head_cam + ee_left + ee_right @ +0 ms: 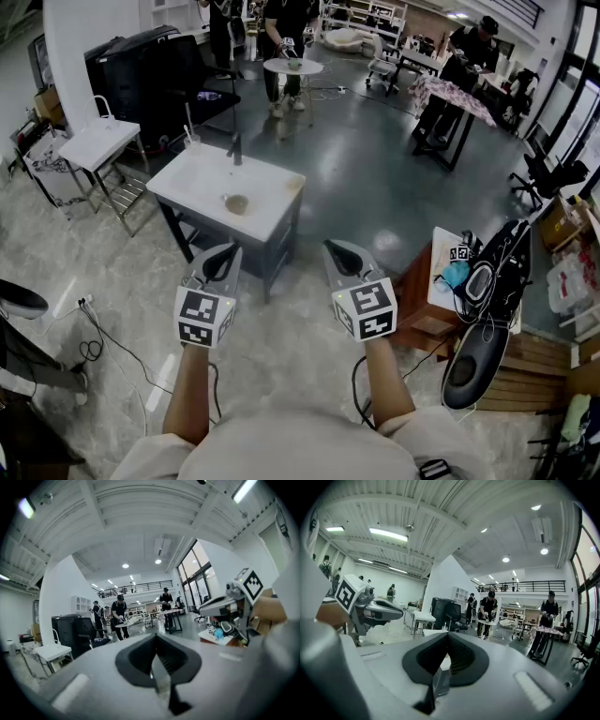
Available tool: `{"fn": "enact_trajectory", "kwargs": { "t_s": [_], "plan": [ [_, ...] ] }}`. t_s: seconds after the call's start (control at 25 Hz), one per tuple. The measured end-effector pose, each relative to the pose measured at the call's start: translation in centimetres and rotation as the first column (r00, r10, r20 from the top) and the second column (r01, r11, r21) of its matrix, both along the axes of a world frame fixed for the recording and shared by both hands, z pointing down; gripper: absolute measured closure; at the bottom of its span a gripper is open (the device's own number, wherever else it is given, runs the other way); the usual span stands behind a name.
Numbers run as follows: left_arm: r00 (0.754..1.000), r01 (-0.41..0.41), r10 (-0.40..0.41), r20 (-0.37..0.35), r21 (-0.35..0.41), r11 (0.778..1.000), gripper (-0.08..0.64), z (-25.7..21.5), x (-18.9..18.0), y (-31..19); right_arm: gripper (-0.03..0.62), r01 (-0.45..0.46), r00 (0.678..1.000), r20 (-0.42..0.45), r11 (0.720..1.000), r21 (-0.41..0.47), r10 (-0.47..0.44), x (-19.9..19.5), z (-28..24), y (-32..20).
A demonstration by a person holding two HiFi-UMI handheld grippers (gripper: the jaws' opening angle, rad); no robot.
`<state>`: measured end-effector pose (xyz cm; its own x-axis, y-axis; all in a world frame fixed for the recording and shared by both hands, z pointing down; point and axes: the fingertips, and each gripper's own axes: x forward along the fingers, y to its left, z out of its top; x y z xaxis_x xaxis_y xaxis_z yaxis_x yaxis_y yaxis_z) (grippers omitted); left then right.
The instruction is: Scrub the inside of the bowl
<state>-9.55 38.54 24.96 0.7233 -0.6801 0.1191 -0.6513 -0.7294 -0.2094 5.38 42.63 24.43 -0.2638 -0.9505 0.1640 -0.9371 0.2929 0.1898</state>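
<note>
Approach, scrubbing not begun
My left gripper (223, 255) and right gripper (339, 253) are clenched on nothing; I must first reach the worktop (202, 178) holding the bowl (236, 203).

Bright, even light from ceiling tubes (386, 534), window glare, fisheye bending at edges, near tongs softly blurred
</note>
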Motion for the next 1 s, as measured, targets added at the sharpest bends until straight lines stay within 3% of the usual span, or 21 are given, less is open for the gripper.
{"fn": "enact_trajectory", "kwargs": {
  "t_s": [0.32,0.68,1.0],
  "plan": [
    [1.000,-0.012,0.012,0.005,0.003,1.000,0.556,-0.1,-0.3,0.0,0.586,0.010,0.999,0.038,1.000,0.024,-0.010,-0.8,-0.7,-0.1],
    [0.999,-0.040,0.040,0.009,-0.020,0.999,0.557,1.3,-2.7,0.7,0.586,-0.041,0.998,0.043,0.999,0.017,0.040,-2.9,0.4,0.6],
    [0.998,-0.060,0.061,0.026,-0.054,0.997,0.557,3.6,-3.7,-0.9,0.586,-0.057,0.986,0.162,0.997,0.043,0.050,-4.4,1.1,-0.7]
  ]
}}
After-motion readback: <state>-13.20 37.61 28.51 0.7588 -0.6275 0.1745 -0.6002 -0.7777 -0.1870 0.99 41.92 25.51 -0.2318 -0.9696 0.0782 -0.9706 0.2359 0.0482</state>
